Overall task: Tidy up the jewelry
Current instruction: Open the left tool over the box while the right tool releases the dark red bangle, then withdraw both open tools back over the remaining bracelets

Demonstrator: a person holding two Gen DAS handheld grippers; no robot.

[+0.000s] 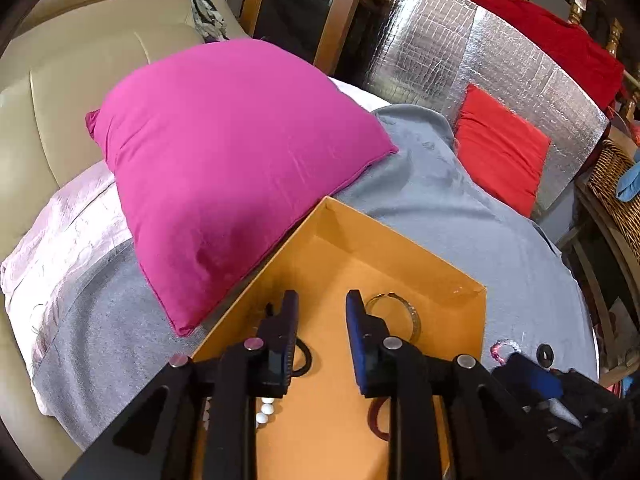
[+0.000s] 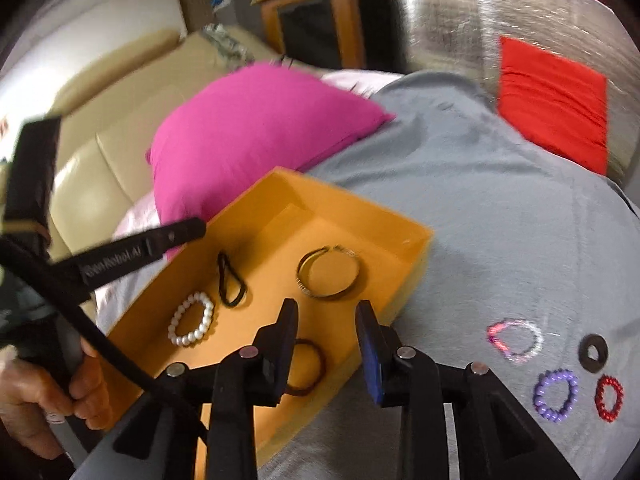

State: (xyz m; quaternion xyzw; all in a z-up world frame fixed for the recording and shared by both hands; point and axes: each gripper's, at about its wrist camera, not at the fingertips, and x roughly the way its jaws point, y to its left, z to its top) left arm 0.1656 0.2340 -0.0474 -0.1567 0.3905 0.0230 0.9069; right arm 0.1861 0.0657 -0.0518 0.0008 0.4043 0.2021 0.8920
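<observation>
An open orange box [image 2: 416, 240] [image 1: 472, 304] sits on a grey blanket. In the right wrist view it holds a metal bangle [image 2: 328, 272], a white pearl bracelet [image 2: 191, 319], a black hair tie [image 2: 230, 280] and a dark red hair tie [image 2: 312, 368]. On the blanket to the right lie a pink-white bracelet [image 2: 516, 338], a black ring [image 2: 593, 353], a purple bracelet [image 2: 556, 394] and a red bracelet [image 2: 609, 398]. My left gripper [image 1: 322, 300] is open and empty above the box. My right gripper [image 2: 327, 312] is open and empty over the box's near right edge.
A magenta pillow [image 1: 224, 160] lies just behind the box on the left. A red cushion [image 1: 500, 152] leans on a silver foil panel [image 1: 480, 52] at the back right. A beige sofa [image 1: 60, 100] is on the left, a wicker basket [image 1: 616, 184] at far right.
</observation>
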